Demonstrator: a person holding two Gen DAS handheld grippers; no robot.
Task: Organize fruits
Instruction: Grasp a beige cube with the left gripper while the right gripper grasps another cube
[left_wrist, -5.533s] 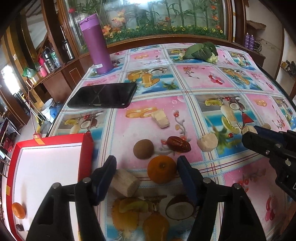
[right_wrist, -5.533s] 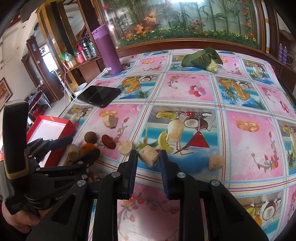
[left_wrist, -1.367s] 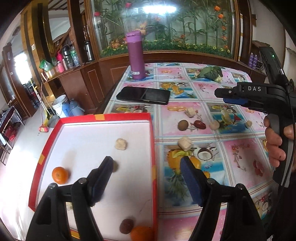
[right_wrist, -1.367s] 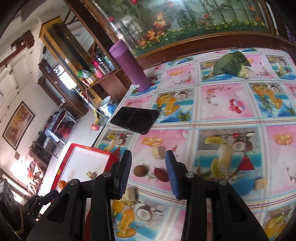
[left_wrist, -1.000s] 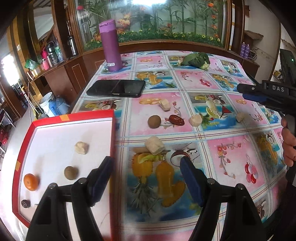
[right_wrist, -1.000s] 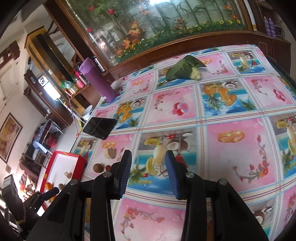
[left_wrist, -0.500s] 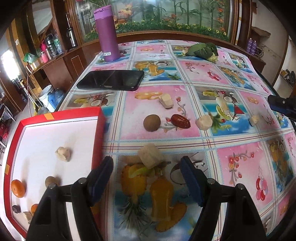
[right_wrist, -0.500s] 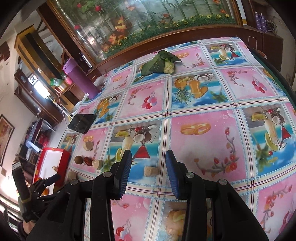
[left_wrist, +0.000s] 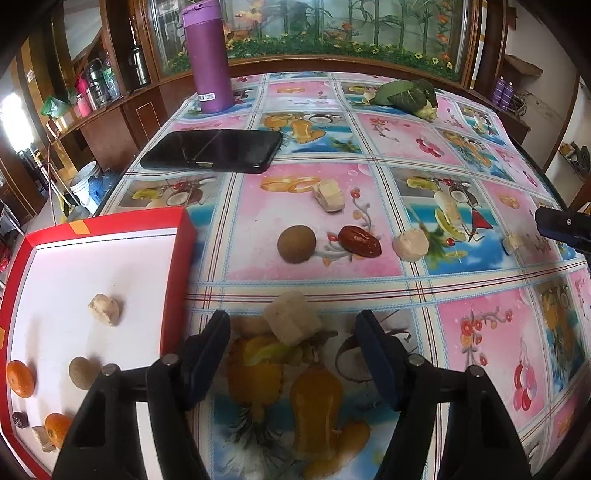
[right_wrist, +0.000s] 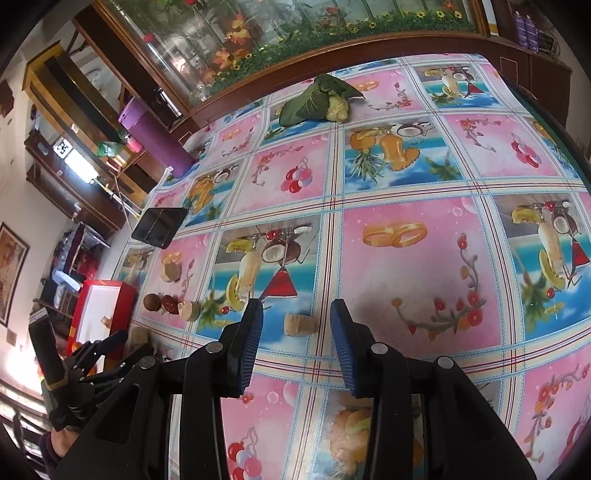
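We count two oranges (left_wrist: 20, 378) in the red tray (left_wrist: 177, 280), plus one brown round fruit (left_wrist: 83, 372), two pale chunks (left_wrist: 104, 309) and one dark date (left_wrist: 19, 420) (small, at the tray's near corner). On the table (left_wrist: 480, 369) lie four pale chunks (left_wrist: 291, 317), one brown fruit (left_wrist: 296, 244), one red date (left_wrist: 360, 240), one phone (left_wrist: 212, 150), one purple flask (left_wrist: 208, 55) and one leafy bundle (left_wrist: 404, 94).
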